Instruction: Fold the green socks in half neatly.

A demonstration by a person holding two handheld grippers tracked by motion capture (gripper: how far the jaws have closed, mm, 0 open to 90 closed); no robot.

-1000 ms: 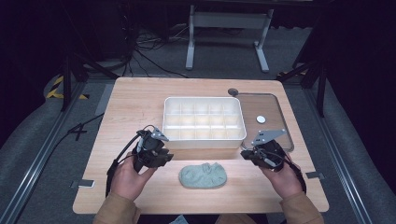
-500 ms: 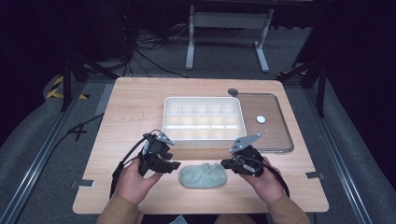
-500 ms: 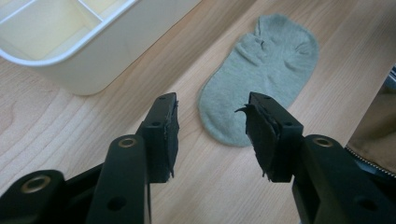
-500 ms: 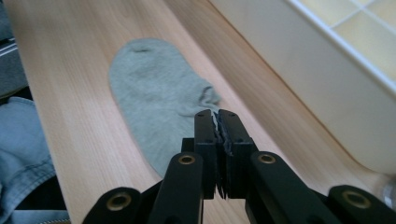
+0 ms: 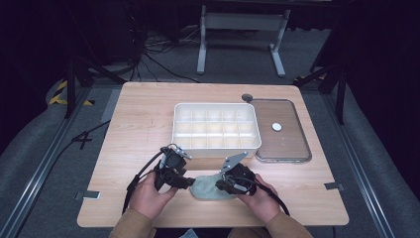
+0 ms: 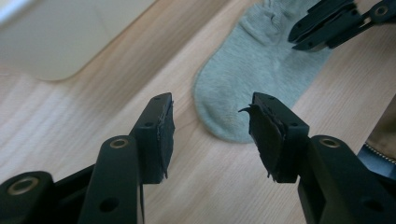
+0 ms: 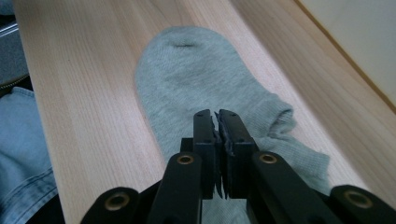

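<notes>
High view: one sock [image 5: 208, 188], two hand-held grippers, one tray [image 5: 216, 143].

sock [image 7: 196, 79]: pale grey-green | tray [image 5: 216, 124]: cream-white | table [image 5: 143, 124]: light wood grain | gripper [image 6: 210, 135]: black

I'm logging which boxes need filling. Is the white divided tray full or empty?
Empty. In the high view, the white tray's compartments show only bare pale bottoms; the sock lies outside it on the table.

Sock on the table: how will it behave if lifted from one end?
The sock is probably floppy: soft knit lying flat, cuff rumpled. Lifted by one end, it would likely drape and drag across the table. Looks light, unlikely to slip between the right tool pads.
</notes>
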